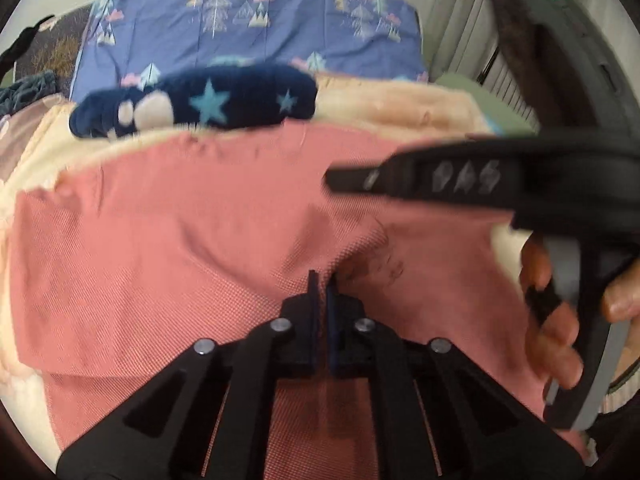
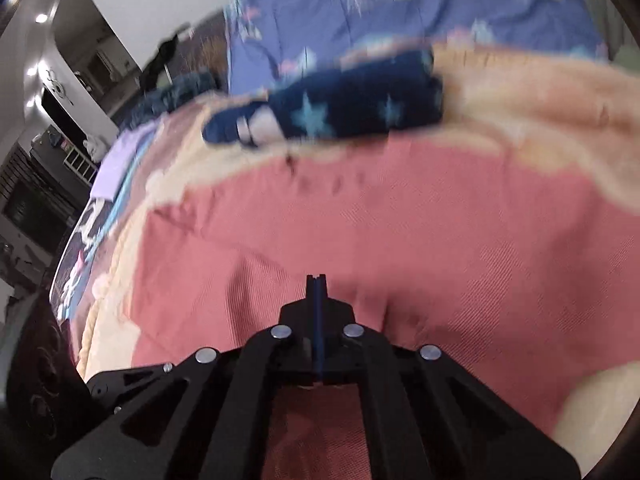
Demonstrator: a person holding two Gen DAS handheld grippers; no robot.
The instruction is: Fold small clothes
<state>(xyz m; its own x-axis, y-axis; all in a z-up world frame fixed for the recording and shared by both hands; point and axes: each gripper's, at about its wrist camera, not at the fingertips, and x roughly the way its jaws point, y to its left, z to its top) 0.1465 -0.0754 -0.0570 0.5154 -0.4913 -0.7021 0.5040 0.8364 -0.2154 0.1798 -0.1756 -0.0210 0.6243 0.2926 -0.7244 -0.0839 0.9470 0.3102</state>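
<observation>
Bedding fills the left wrist view: a cream blanket (image 1: pixel 420 104) spread over a bed with a blue tree-print sheet (image 1: pixel 248 24) behind, and on it the pink garment (image 1: pixel 160 240) lying mostly flat, a folded navy star-print piece (image 1: pixel 208 100) resting just beyond its far edge. Low in this view the left gripper (image 1: pixel 322 280) has its fingers drawn close with a ridge of pink cloth bunched between the tips, apparently pinching it. The right gripper (image 1: pixel 360 180) crosses in from the right above the garment, its handle held in the person's hand (image 1: pixel 560 320). From the right wrist view, the same pink garment (image 2: pixel 400 240) lies beneath the right gripper (image 2: pixel 316 280), whose fingers are pressed together; whether any fabric is caught cannot be told through the blur. The navy piece (image 2: pixel 340 112) sits beyond. Judging risk: only a thin pinch holds the cloth, so a quick lift could let it slip free, or drag the whole garment across the soft blanket and skew the fold; the navy piece nearby could also be nudged.
</observation>
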